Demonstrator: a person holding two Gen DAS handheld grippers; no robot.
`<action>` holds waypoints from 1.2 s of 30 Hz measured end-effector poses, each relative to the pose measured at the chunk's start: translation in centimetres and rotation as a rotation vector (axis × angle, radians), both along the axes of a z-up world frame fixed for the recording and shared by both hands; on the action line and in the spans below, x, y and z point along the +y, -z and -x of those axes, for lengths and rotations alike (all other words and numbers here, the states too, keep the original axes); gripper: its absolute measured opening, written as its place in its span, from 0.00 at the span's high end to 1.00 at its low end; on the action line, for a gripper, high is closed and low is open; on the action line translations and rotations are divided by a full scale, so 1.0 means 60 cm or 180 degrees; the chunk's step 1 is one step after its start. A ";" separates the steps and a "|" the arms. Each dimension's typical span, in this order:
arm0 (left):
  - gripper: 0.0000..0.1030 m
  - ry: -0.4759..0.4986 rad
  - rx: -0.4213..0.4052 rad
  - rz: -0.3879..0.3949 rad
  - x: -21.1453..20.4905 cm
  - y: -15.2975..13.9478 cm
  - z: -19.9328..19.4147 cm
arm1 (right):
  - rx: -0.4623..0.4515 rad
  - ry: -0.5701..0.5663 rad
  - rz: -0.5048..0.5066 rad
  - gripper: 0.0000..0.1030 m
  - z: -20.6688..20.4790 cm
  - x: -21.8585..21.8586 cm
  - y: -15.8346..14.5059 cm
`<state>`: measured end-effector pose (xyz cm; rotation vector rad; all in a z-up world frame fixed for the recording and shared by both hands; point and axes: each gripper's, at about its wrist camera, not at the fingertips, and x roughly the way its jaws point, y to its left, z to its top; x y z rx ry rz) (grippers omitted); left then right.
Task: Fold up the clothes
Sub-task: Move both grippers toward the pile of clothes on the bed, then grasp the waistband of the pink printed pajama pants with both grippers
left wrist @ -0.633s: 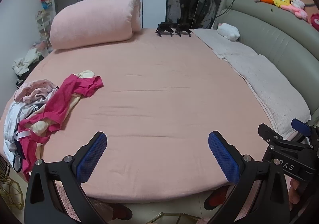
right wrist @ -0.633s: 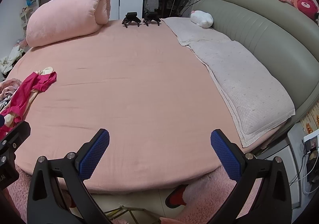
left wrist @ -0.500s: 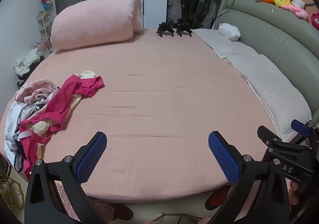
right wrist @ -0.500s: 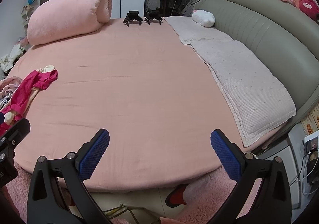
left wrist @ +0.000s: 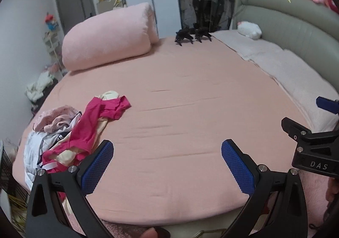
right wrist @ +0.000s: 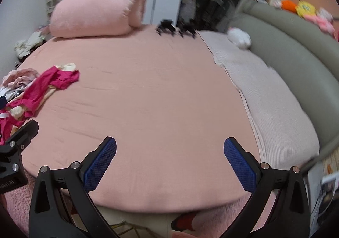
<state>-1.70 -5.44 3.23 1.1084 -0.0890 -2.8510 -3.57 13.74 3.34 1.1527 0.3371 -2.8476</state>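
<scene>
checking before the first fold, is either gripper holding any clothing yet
Nothing is held: left gripper and right gripper are both open over bare bed; the clothes pile lies untouched.

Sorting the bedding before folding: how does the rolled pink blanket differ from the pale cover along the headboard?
The blanket is rolled into a thick bolster at the bed's far side; the cover lies spread flat beside the grey headboard. The blanket is plain pink and fluffy; the cover is paler, with a fine woven texture. Both rest on the pink sheet, untouched by either gripper.
</scene>
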 end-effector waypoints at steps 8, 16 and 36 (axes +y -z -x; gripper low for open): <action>0.00 -0.0407 0.0027 -0.0113 -0.117 -0.013 0.012 | 0.0110 -0.0644 0.0162 0.00 0.042 -0.117 -0.047; 0.00 -0.0686 0.0041 -0.0066 -0.221 -0.018 0.011 | 0.0046 -0.1158 0.0243 0.00 0.058 -0.260 -0.044; 0.01 -0.1286 -0.0002 -0.0027 -0.557 0.030 0.060 | -0.0257 -0.1803 0.0273 0.24 0.171 -0.604 0.006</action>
